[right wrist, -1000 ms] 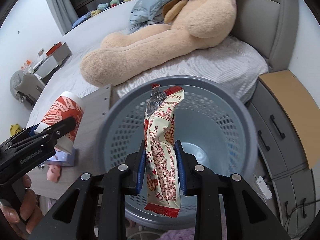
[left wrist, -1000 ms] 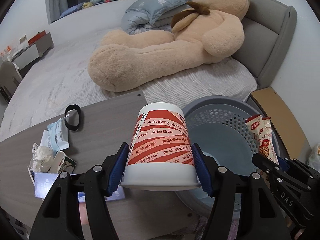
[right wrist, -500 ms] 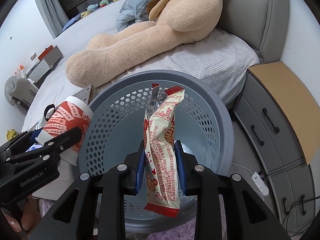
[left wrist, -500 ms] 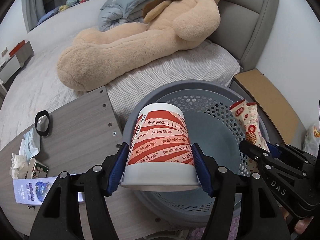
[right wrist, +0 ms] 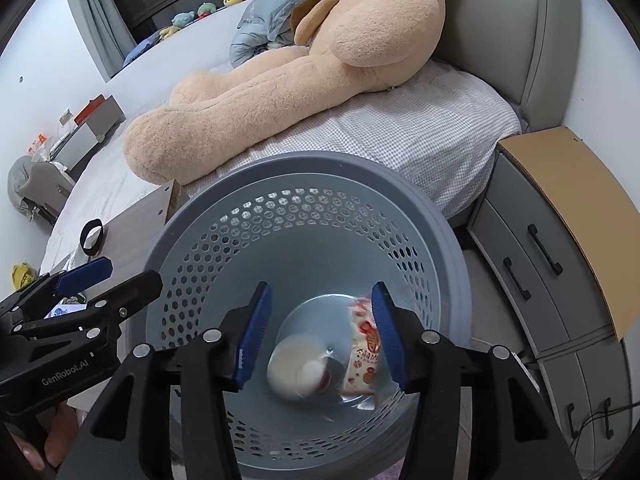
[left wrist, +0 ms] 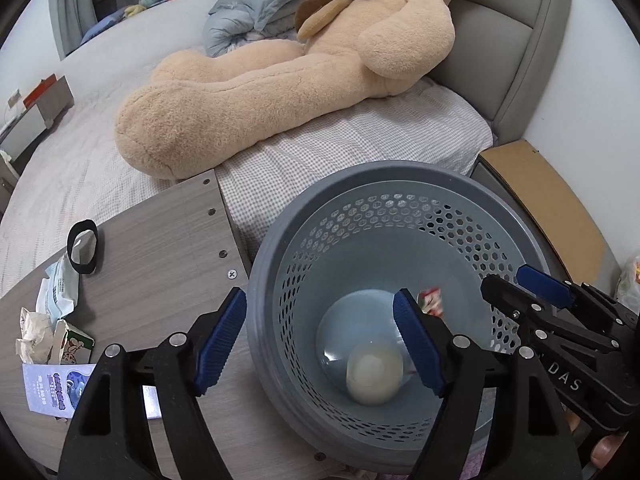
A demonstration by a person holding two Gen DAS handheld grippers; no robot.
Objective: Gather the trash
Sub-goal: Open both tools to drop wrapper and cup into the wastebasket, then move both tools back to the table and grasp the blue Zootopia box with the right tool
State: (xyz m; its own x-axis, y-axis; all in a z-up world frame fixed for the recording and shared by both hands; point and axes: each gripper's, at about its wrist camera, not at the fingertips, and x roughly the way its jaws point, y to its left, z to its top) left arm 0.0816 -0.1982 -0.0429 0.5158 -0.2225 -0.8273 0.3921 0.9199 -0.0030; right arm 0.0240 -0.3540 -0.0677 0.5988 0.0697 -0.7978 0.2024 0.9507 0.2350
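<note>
Both tools — left tool [left wrist: 320, 344], right tool [right wrist: 320, 332] — gape wide over the grey basket [right wrist: 436, 224], beside bed [right wrist: 400, 136] and wooden table [left wrist: 160, 248].

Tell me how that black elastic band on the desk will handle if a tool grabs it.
The black band is a thin loop lying flat, so likely floppy and very light. Pinching it may need one finger under its edge. It probably won't roll.

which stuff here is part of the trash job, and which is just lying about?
Job:
- grey basket
- cup and snack wrapper, in the basket
- crumpled wrappers on the desk
- left gripper, right gripper, both open

Lying about:
- teddy bear
- pillow
- nightstand
- black band
</note>
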